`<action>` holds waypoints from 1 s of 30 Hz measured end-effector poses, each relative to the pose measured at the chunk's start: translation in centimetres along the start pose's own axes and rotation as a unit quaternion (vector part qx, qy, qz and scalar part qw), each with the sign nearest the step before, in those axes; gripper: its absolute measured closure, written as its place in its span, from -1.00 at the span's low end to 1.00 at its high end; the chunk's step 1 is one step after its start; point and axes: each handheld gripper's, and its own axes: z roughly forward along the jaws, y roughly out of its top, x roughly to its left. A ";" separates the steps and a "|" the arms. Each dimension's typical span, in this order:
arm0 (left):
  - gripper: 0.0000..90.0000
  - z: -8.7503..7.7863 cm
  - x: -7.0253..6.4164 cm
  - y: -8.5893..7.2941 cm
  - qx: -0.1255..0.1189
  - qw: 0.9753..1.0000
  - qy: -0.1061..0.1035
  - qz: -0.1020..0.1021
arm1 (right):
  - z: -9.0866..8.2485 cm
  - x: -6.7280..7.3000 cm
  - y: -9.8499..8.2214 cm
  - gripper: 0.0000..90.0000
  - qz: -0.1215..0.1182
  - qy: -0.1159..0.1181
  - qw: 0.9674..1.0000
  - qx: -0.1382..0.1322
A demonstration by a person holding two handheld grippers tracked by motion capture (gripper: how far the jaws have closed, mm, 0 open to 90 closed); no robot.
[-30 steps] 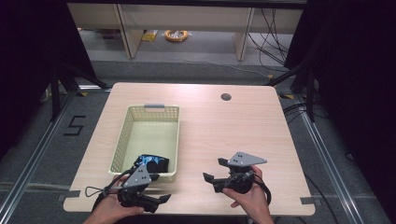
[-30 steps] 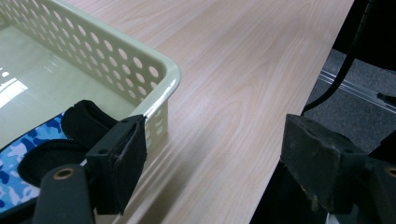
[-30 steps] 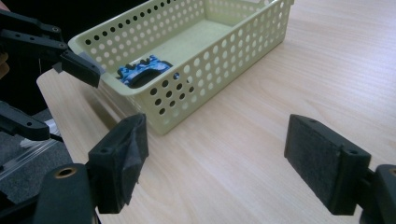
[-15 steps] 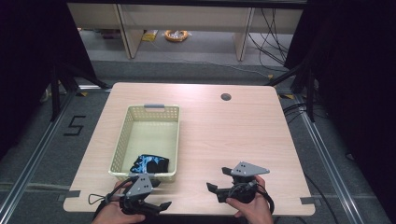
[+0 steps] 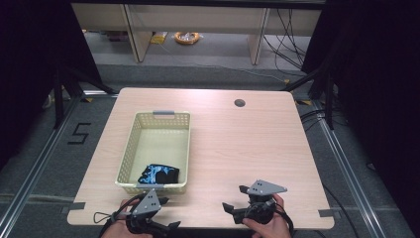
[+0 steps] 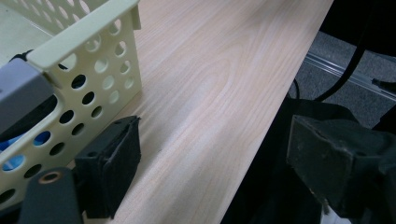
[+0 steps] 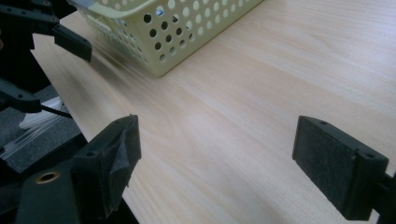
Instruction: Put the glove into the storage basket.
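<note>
A pale yellow perforated basket (image 5: 130,148) stands on the left half of the wooden table (image 5: 237,144). A black and blue cloth item (image 5: 158,174) lies in its near end and shows blue through the holes (image 6: 42,138) of the basket wall (image 6: 84,56). My left gripper (image 5: 169,213) hovers at the table's near edge just in front of the basket. Its jaws have just been opening and nothing is between them (image 6: 215,163). My right gripper (image 5: 234,198) sits over bare wood near the front edge. Its jaws have also just been opening, with nothing between them (image 7: 224,158).
A dark round hole (image 5: 239,103) marks the far right of the table. Tape strips (image 5: 73,206) hold the near corners. Cables and a yellow object (image 5: 186,36) lie on the floor beyond. The basket corner (image 7: 177,28) and the left gripper (image 7: 49,72) show ahead in the right gripper view.
Both hands have drawn back toward the table's near edge and sunk lower. The left gripper has come away from the basket's near end. The cloth item stays in the basket.
</note>
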 end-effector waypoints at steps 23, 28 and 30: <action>-0.65 -0.3 -0.8 -1.3 0.014 1.000 0.010 -0.004 | -1.4 0.6 -2.7 -0.64 -0.015 -0.032 0.999 0.030; -0.65 -0.2 -0.9 -1.4 0.023 1.000 0.010 -0.009 | -1.6 0.3 -2.9 -0.64 -0.030 -0.037 0.998 0.035; -0.65 -0.2 -0.9 -1.3 0.022 1.000 0.009 -0.004 | -1.5 0.3 -2.9 -0.64 -0.032 -0.037 0.998 0.035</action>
